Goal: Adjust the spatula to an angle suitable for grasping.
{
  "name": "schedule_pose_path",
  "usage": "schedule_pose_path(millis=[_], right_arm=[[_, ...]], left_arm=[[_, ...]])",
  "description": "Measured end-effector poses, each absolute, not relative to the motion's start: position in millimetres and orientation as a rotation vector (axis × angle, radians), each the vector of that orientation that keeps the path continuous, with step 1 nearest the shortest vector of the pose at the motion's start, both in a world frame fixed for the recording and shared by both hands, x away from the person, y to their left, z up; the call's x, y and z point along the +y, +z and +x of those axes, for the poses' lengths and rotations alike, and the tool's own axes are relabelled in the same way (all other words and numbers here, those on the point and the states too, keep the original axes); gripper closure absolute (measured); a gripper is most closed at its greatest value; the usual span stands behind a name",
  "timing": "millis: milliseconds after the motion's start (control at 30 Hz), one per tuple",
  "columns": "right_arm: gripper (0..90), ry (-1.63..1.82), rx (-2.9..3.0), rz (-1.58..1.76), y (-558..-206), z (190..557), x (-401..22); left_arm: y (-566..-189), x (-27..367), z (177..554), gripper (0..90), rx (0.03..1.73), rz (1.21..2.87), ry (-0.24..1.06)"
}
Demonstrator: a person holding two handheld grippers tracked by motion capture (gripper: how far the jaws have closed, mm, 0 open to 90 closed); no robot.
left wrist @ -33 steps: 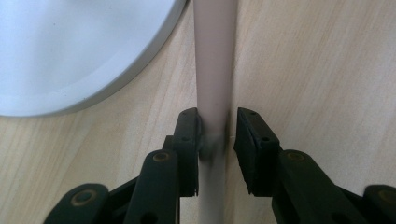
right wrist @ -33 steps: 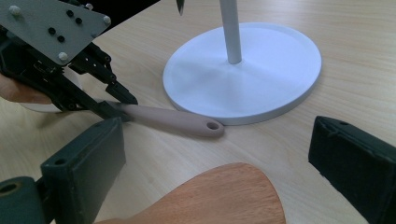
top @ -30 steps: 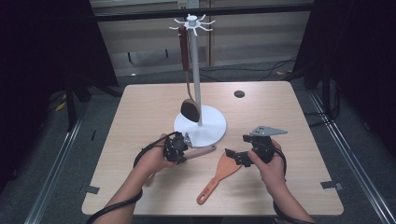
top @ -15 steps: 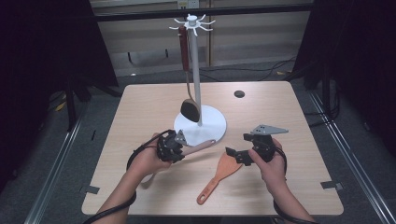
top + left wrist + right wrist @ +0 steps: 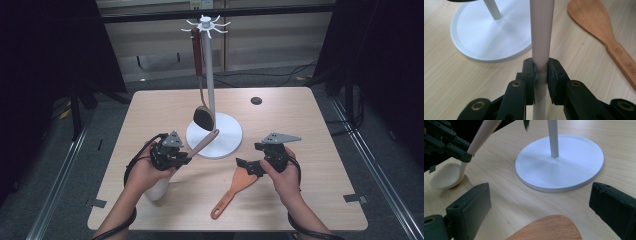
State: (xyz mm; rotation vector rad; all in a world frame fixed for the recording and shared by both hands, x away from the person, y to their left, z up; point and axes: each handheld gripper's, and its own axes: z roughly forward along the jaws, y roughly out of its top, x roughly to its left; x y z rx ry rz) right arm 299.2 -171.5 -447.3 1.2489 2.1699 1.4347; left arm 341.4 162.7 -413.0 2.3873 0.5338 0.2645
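My left gripper (image 5: 186,155) is shut on the pale beige handle of a ladle (image 5: 541,45). The handle slants up towards the white stand's round base (image 5: 227,142), and the ladle's cream bowl (image 5: 157,189) hangs low by my left wrist. In the left gripper view both pads (image 5: 530,72) press on the handle. My right gripper (image 5: 246,167) stands open just above the blade of an orange wooden spatula (image 5: 232,189) that lies on the table. In the right gripper view that blade (image 5: 549,228) lies between the wide-apart jaws of the right gripper (image 5: 541,207).
The stand's pole (image 5: 210,75) rises to a ring of hooks (image 5: 205,22). A dark spoon with a red-brown handle (image 5: 197,52) hangs from one hook, its bowl (image 5: 202,118) just over the base. A small dark hole (image 5: 256,100) marks the wooden table (image 5: 310,150) at the back right.
My left hand has risen and lifted the ladle, so its handle now tilts up over the stand's base. The right hand and the spatula have stayed put.
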Motion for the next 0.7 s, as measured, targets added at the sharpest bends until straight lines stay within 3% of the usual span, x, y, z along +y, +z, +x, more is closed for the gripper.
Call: schedule_pose_path(millis=[700], right_arm=[[3.8, 1.445, 2.159, 1.263, -447.9, 299.5, -173.7]], left_arm=[[-394.7, 178.5, 332.6, 77.6, 0.667, 1.971, 0.312]])
